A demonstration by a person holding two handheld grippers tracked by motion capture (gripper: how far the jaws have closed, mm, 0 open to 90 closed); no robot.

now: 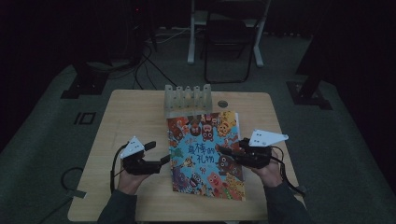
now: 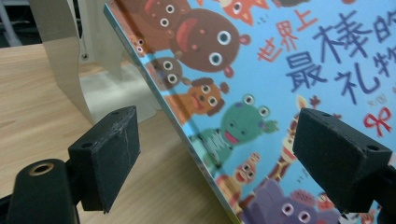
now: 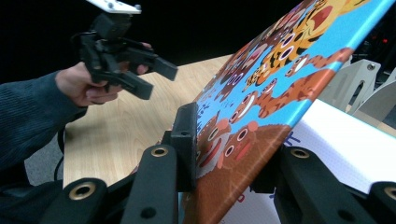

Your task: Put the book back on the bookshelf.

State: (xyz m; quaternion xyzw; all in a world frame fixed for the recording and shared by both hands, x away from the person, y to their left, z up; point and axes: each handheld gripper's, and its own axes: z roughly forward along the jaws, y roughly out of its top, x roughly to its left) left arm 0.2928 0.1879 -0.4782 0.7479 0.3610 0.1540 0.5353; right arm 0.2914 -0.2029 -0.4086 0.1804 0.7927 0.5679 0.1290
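A colourful children's picture book with a blue cover crowded with cartoon animals (image 1: 205, 154) lay at the centre of the pale wooden surface (image 1: 135, 116), its far edge touching a translucent slotted plastic rack (image 1: 187, 99) that stood at twelve o'clock from it. The right gripper (image 3: 229, 154) had its fingers (image 3: 186, 140) pinching the front cover at the book's three o'clock edge, one outside and one underneath. In the right gripper view the cover was tilted up off the white page beneath, so the opening appeared to be under way but far from finished.

The left gripper (image 1: 159, 154) hovered at the book's nine o'clock side, just beside the spine edge. Its fingers (image 2: 109, 154) were spread wide and held nothing; in the left gripper view they straddled that edge without touching it.

Judging from this, the grasp on the cover was done and the lift was begun. What seemingly remained was to swing the cover fully over towards nine o'clock and lay it flat, with the left gripper well placed to steady the spine or receive the cover.
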